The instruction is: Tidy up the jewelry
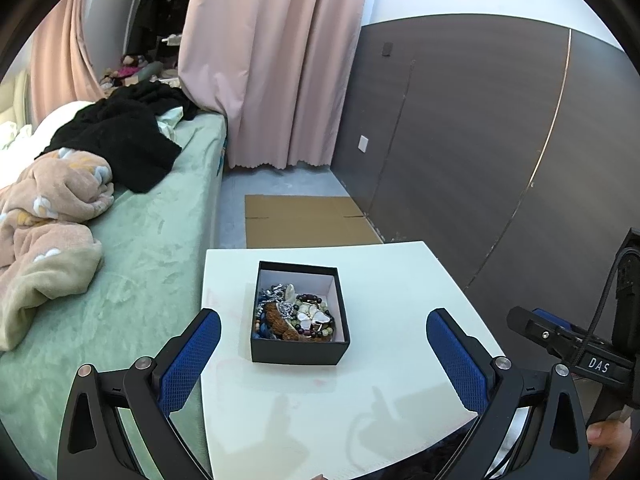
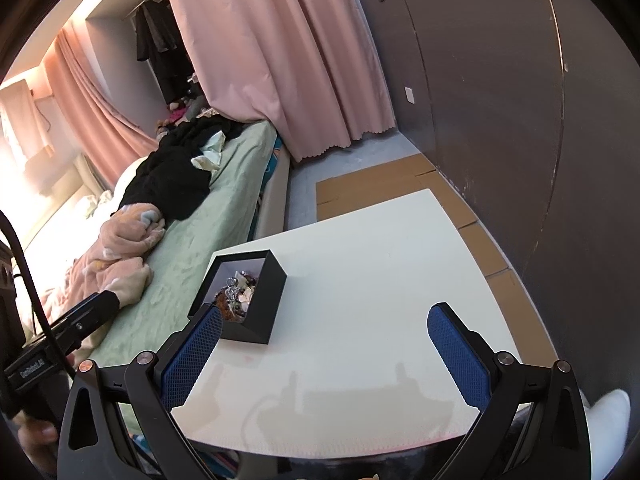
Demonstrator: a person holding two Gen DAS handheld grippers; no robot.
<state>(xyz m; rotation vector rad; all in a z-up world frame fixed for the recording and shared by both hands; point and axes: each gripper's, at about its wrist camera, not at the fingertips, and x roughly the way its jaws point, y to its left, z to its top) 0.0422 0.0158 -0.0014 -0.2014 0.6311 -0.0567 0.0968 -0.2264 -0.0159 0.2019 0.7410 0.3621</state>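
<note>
A black open box (image 1: 300,354) stands on a white table (image 1: 392,280). It holds a heap of jewelry (image 1: 294,316): bead bracelets, a silver piece and a white flower piece. My left gripper (image 1: 323,330) is open and empty, its blue pads wide apart just in front of the box. In the right wrist view the box (image 2: 264,300) sits at the table's left side, with jewelry (image 2: 236,294) inside. My right gripper (image 2: 325,326) is open and empty, with its left pad (image 2: 192,360) close to the box's near corner.
A bed with a green sheet (image 1: 152,240), a pink blanket (image 1: 44,220) and black clothes (image 1: 120,136) lies left of the table. Pink curtains (image 1: 272,60) hang behind. A dark panelled wall (image 1: 480,140) stands to the right. Cardboard (image 1: 304,220) lies on the floor beyond the table.
</note>
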